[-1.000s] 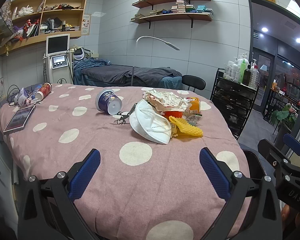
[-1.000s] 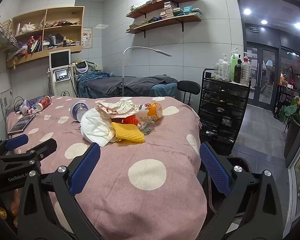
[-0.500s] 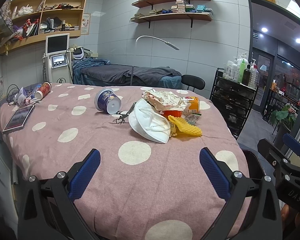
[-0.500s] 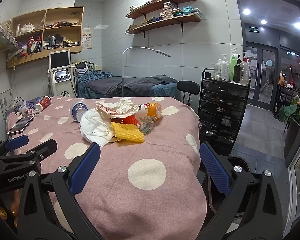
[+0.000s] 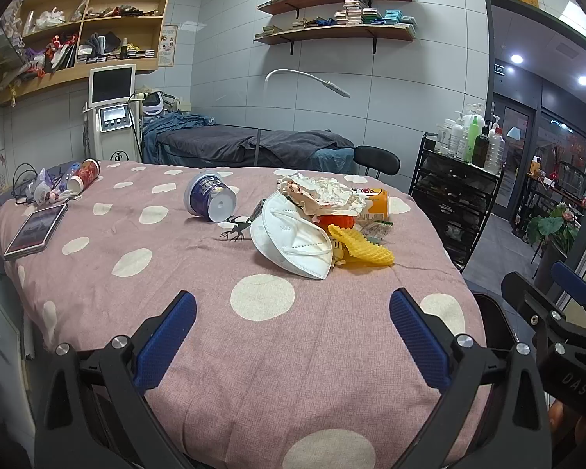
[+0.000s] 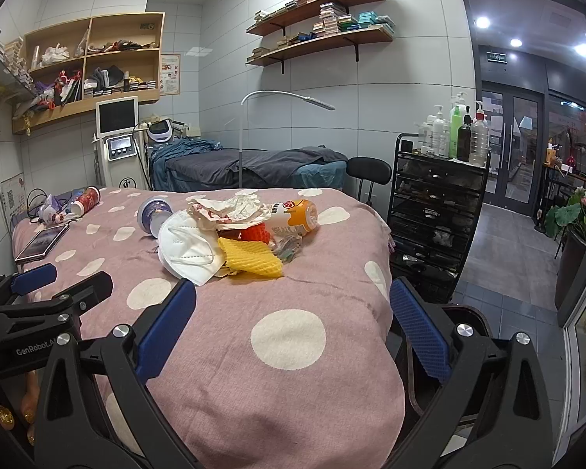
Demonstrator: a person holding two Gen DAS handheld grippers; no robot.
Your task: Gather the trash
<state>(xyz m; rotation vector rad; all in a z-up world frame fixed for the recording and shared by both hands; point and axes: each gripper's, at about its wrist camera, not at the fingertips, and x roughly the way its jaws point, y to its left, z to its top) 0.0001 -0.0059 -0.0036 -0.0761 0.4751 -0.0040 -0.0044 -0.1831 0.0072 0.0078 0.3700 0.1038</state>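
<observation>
Pink spotted cloth [image 5: 254,351] covers the table, and the trash sits heaped toward its far right side: a white mask [image 5: 293,240], yellow foam net [image 5: 361,246], crumpled paper [image 5: 324,191] and an orange can [image 5: 379,200], touching one another. A tipped blue cup [image 5: 209,199] lies just left of them. Left gripper [image 5: 292,336] and right gripper [image 6: 292,332] both hover wide apart and empty, well short of the heap.
</observation>
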